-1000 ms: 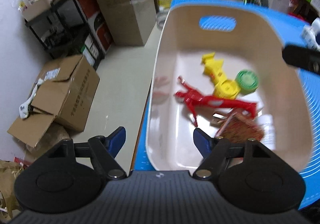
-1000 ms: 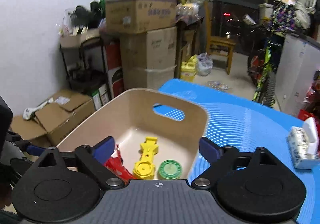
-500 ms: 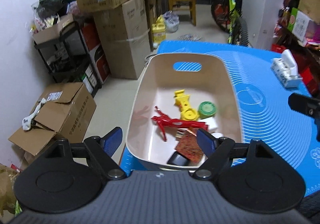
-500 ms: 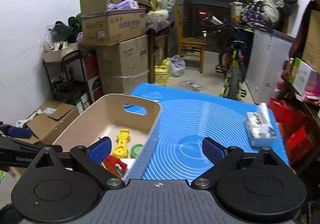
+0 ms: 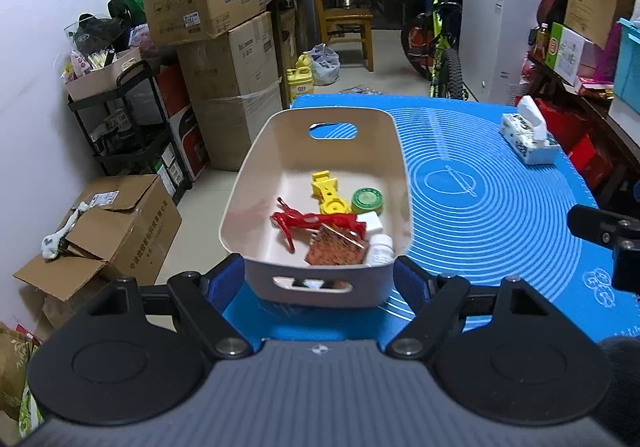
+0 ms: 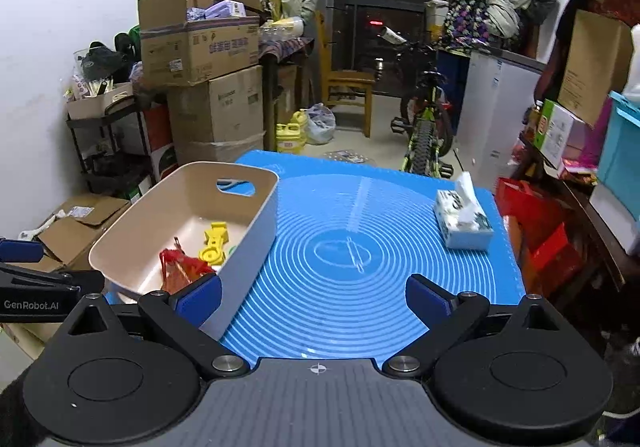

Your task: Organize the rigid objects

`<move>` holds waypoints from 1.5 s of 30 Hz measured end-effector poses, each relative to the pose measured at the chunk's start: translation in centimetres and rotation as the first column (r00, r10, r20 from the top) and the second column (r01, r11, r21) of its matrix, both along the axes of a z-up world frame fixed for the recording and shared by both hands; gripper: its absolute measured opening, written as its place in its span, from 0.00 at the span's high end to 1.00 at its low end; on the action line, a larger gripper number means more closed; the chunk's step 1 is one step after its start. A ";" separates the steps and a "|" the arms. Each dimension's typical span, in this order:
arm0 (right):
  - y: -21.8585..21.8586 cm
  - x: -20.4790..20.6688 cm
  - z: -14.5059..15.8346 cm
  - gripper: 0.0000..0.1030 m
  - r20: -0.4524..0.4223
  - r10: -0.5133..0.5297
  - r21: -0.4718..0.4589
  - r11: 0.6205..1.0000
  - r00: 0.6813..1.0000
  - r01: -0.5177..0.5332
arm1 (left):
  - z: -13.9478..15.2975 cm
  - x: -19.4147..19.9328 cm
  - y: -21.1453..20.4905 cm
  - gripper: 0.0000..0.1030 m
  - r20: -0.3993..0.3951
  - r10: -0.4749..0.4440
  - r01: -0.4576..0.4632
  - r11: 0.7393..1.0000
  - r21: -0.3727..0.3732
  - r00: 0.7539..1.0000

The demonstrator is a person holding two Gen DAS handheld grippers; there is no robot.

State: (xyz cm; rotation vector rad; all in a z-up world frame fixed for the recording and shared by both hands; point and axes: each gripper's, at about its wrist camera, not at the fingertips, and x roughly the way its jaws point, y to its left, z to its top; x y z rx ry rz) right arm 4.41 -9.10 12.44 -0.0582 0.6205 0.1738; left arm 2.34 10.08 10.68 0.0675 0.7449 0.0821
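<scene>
From your left wrist, the left gripper point(image 5: 319, 279) has just been spreading its jaws and stands released with nothing gripped, just short of the near wall of the beige bin point(image 5: 256, 167), which holds a red toy point(image 5: 308, 221), a yellow toy point(image 5: 328, 195), a green lid point(image 5: 367, 200) and a white bottle point(image 5: 380, 249). From your right wrist, the right gripper point(image 6: 316, 297) hangs released over the blue mat point(image 6: 360, 287) on the worktop, the bin to its left and a tissue box point(image 6: 464, 221) well beyond the bin's right side.

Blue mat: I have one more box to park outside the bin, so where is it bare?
The blue mat is bare between the beige bin and the tissue box, concentric rings included. Inside the bin, toys crowd the near end; its far end by the handle cutout is free.
</scene>
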 end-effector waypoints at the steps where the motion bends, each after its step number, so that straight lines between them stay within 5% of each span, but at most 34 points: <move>1: -0.3 -0.5 -0.1 0.05 0.001 -0.006 0.005 1.000 1.000 0.006 | -0.1 -0.3 -0.2 0.21 0.003 -0.002 0.002 1.000 -0.003 1.000; 19: -2.5 -6.9 -3.6 0.05 0.000 -0.064 0.038 0.997 0.998 0.064 | -2.9 -5.1 -3.9 0.21 0.024 -0.009 0.009 1.000 0.007 1.000; 45: -3.4 -8.5 -7.5 0.05 0.050 -0.085 0.075 0.994 0.995 0.081 | -5.9 -5.6 -5.7 0.21 0.024 -0.053 0.052 0.999 0.014 0.998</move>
